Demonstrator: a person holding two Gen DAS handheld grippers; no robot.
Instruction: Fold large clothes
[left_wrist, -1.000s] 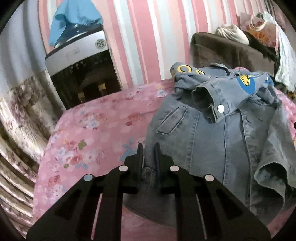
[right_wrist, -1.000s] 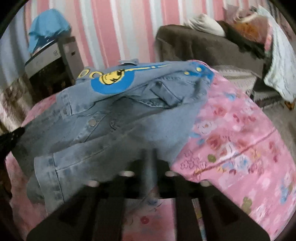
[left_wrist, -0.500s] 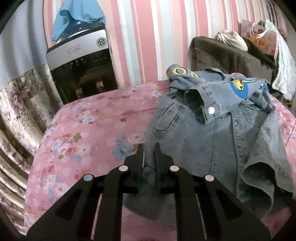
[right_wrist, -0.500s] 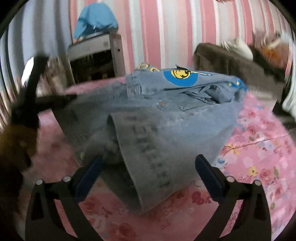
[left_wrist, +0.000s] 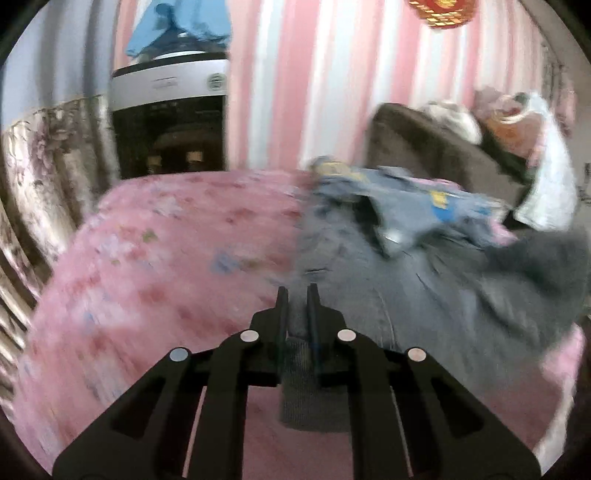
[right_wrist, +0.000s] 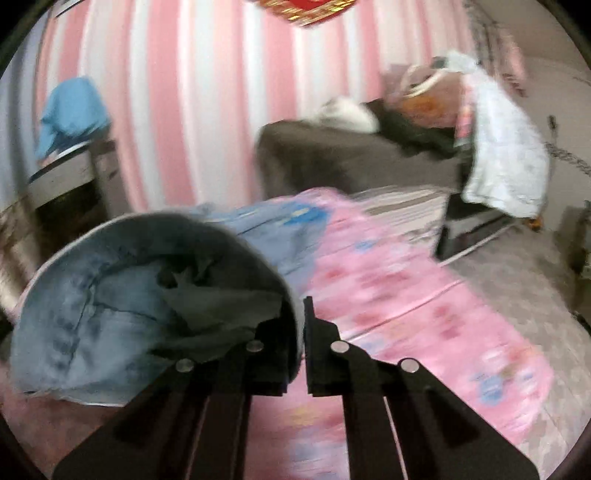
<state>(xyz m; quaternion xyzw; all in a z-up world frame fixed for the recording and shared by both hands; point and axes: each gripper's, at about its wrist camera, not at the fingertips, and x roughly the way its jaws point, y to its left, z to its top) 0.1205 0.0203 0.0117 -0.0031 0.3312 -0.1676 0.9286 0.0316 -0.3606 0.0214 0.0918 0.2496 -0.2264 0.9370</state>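
The denim jacket (left_wrist: 424, 280) is spread on the pink floral bed (left_wrist: 155, 266). Its ribbed hem is pinched in the closed left gripper (left_wrist: 295, 295). The right gripper (right_wrist: 300, 306), its jaws having just closed, is clamped on what appears, through blur, to be a cuff edge.

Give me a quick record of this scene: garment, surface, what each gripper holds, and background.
garment: denim jacket, rumpled, with a blue and yellow print
surface: pink floral bedspread
left gripper: jaws shut on the jacket's ribbed hem
right gripper: jaws have just closed on the sleeve cuff, which gapes open toward the camera
background: pink striped wall, brown sofa piled with clothes, appliance under a blue cloth
image quality: both views motion-blurred
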